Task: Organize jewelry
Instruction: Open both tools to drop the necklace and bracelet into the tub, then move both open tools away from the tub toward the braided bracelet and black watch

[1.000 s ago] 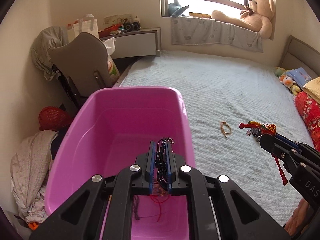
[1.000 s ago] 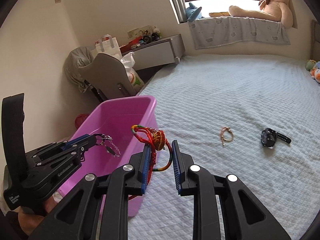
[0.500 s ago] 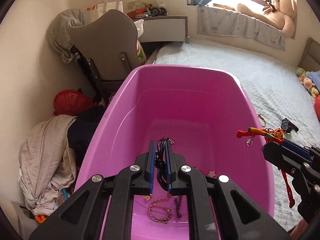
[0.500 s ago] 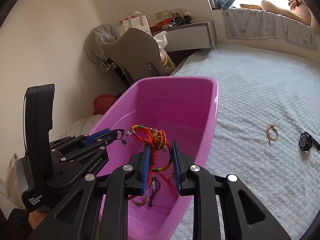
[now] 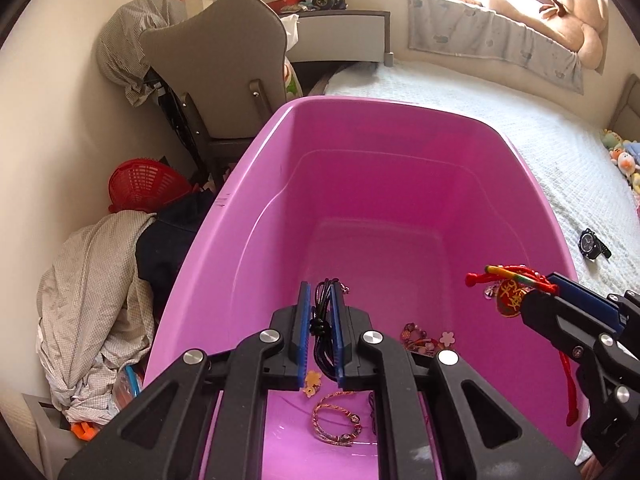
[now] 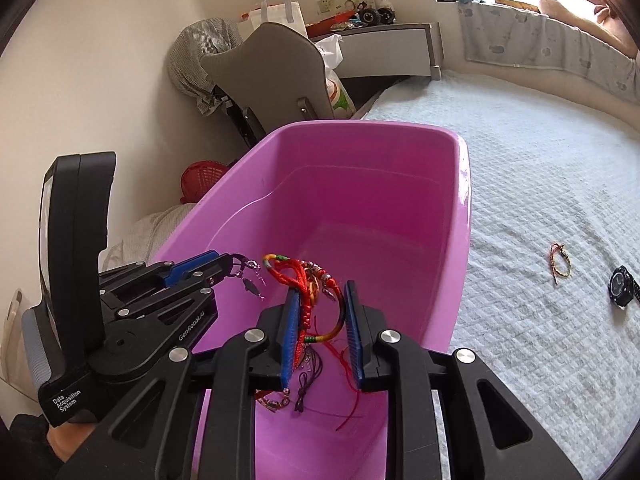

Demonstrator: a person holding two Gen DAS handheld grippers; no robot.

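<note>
1. Sitting on the bed at its edge, the pink plastic bin holds loose jewelry on its floor – a braided red bracelet, a beaded bracelet and two small flower charms.
2. Above the bin, the left gripper is clenched on a black cord necklace; its silver clasp shows past the fingertips in the right wrist view.
3. Also over the bin, the right gripper has its jaws standing apart, yet a red knotted bracelet with a multicolour cord loop rests against the left finger and arcs toward the other – whether it is pinched or merely draped I cannot tell.
4. Out on the bed lie a thin gold-and-red bracelet and, just beside it, a black wristwatch, both well apart from the bin.
5. Part of the bin's floor is hidden behind the gripper bodies; a dark cord and red threads there are hard to make out.
</note>
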